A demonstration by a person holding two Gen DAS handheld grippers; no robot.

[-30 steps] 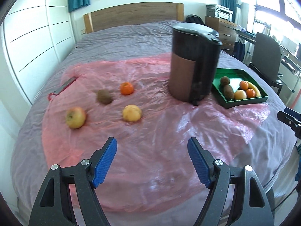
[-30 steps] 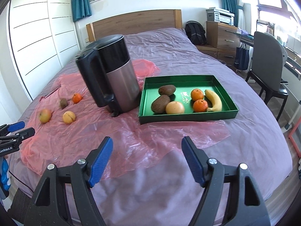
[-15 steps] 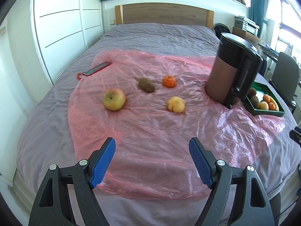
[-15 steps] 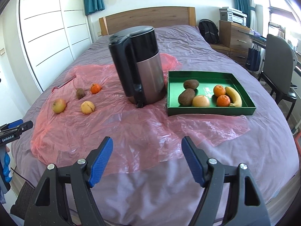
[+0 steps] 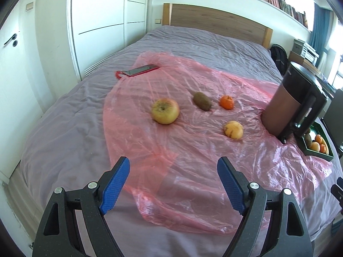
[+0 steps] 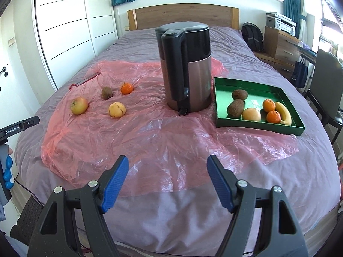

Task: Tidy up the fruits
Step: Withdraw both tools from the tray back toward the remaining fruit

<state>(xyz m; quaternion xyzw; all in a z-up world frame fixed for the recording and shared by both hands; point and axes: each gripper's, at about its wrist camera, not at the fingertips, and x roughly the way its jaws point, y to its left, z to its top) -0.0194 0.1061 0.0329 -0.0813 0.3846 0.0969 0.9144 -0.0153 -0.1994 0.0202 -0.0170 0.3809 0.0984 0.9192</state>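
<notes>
The left gripper has swung left from the kettle to face the loose fruit, its empty jaws opening. The apple lies ahead on the pink sheet, well apart from the pads; firm, smooth and likely to roll, it wants a grip across its middle. The right gripper hangs wide and empty, short of the tray.

Tall kettle between loose fruit and green tray, blocking passage.

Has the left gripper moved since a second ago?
Yes. The left gripper swung left, away from the kettle, toward the apple; jaws opening, empty.
</notes>
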